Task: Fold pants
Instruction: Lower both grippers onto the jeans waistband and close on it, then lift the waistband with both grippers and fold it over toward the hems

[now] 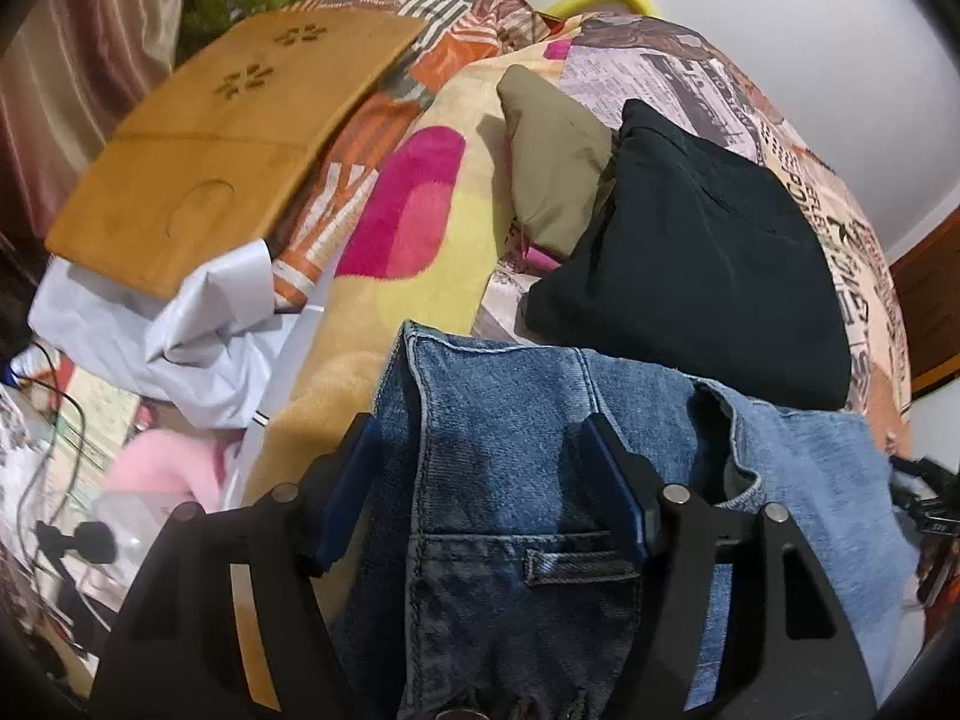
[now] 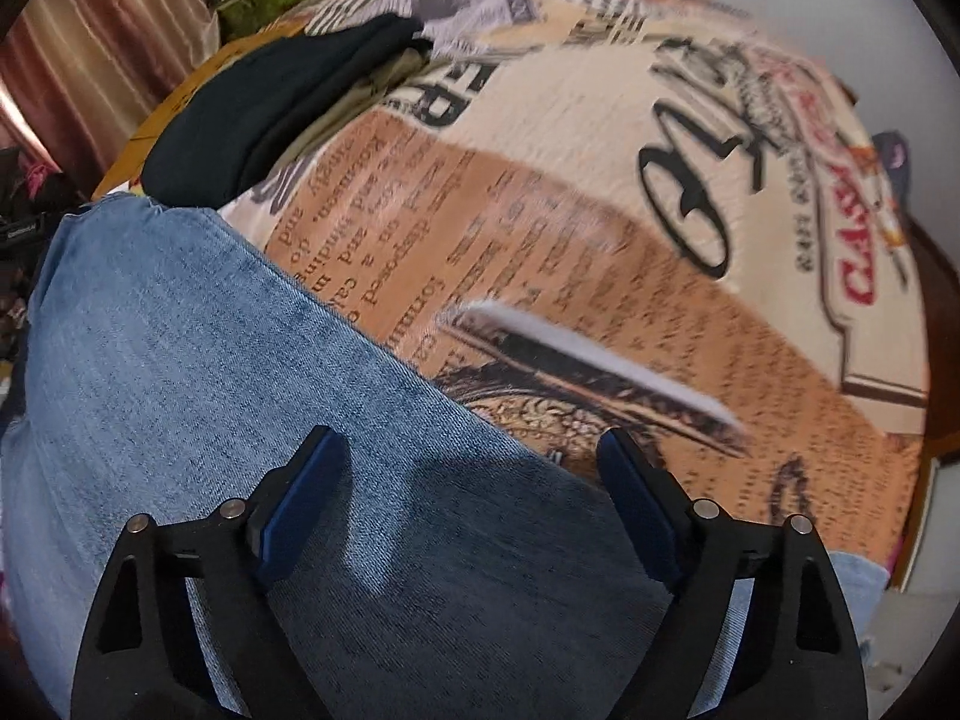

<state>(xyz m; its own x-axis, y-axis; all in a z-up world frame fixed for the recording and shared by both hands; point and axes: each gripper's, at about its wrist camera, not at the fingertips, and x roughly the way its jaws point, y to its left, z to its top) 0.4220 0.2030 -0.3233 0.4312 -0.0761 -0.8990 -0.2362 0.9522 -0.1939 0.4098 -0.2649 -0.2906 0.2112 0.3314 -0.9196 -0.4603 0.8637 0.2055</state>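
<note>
Blue jeans (image 1: 510,432) lie on a bed covered by a printed bedspread (image 1: 828,204). In the left wrist view my left gripper (image 1: 480,438) is open above the waistband, one finger on each side of a belt loop (image 1: 579,567). In the right wrist view my right gripper (image 2: 468,450) is open over a lighter denim leg (image 2: 198,372) near its edge. Neither holds cloth.
Folded black pants (image 1: 702,258) and an olive garment (image 1: 552,162) lie beyond the jeans. A wooden lap tray (image 1: 228,138), white cloth (image 1: 174,330) and a yellow-pink blanket (image 1: 408,210) lie left. Cables (image 1: 54,420) are at far left.
</note>
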